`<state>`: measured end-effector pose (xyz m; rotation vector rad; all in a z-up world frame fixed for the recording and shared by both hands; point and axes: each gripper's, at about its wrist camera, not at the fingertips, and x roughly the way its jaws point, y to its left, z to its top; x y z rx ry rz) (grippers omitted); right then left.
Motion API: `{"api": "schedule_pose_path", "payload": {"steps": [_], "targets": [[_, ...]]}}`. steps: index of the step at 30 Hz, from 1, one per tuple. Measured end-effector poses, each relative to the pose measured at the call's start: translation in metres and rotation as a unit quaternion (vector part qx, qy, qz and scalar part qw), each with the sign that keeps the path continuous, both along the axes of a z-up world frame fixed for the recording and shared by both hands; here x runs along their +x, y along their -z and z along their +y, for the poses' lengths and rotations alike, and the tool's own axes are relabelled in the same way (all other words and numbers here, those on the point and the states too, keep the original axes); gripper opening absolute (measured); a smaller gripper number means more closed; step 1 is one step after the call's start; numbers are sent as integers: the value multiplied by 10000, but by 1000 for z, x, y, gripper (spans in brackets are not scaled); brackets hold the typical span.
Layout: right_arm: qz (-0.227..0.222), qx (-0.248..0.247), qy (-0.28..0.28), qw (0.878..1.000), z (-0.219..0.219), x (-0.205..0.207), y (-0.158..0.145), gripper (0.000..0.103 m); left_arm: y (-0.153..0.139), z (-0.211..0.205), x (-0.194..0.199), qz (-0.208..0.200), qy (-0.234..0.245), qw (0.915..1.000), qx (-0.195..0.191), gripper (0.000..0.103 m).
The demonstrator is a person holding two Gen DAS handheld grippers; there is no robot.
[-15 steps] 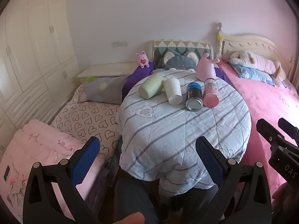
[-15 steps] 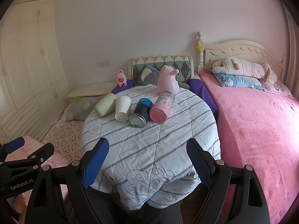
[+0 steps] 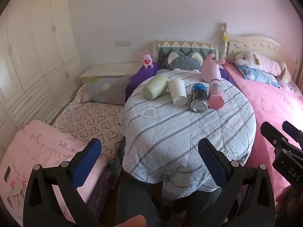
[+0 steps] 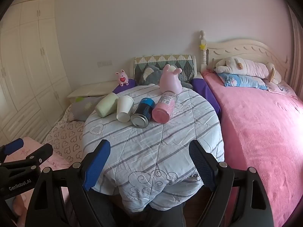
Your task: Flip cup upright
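Several containers lie on their sides in a row on a round table covered with a striped quilt (image 3: 170, 132) (image 4: 151, 141): a pale green cup (image 3: 155, 89) (image 4: 107, 105), a white paper cup (image 3: 177, 92) (image 4: 124, 108), a dark blue can (image 3: 198, 97) (image 4: 143, 112) and a pink bottle (image 3: 215, 94) (image 4: 164, 107). Their bases face me. My left gripper (image 3: 149, 162) is open and empty before the table's near edge. My right gripper (image 4: 149, 162) is open and empty, also short of the table. The right gripper also shows in the left wrist view (image 3: 280, 143), and the left gripper in the right wrist view (image 4: 24, 155).
A pink rabbit toy (image 3: 210, 69) (image 4: 170, 80) stands behind the bottle. A pink bed (image 4: 261, 124) is to the right, a heart-print bed (image 3: 85, 117) to the left. A grey cat cushion (image 3: 181, 62) and a small pink toy (image 3: 146, 60) sit behind the table. Wardrobes (image 3: 28, 56) line the left wall.
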<state>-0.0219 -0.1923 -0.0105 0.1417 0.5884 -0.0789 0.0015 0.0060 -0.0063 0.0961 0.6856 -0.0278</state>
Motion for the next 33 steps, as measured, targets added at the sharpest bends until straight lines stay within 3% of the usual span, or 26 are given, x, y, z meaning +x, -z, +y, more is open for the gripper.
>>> {"api": "schedule_pose_path", "payload": {"steps": [27, 33], "targets": [[32, -3, 5, 10000, -2, -4, -4, 86, -4, 3, 2, 11, -77, 10000, 11, 103], [111, -25, 5, 9999, 0, 8, 9, 86, 3, 5, 16, 108, -99, 9999, 21, 103]]}}
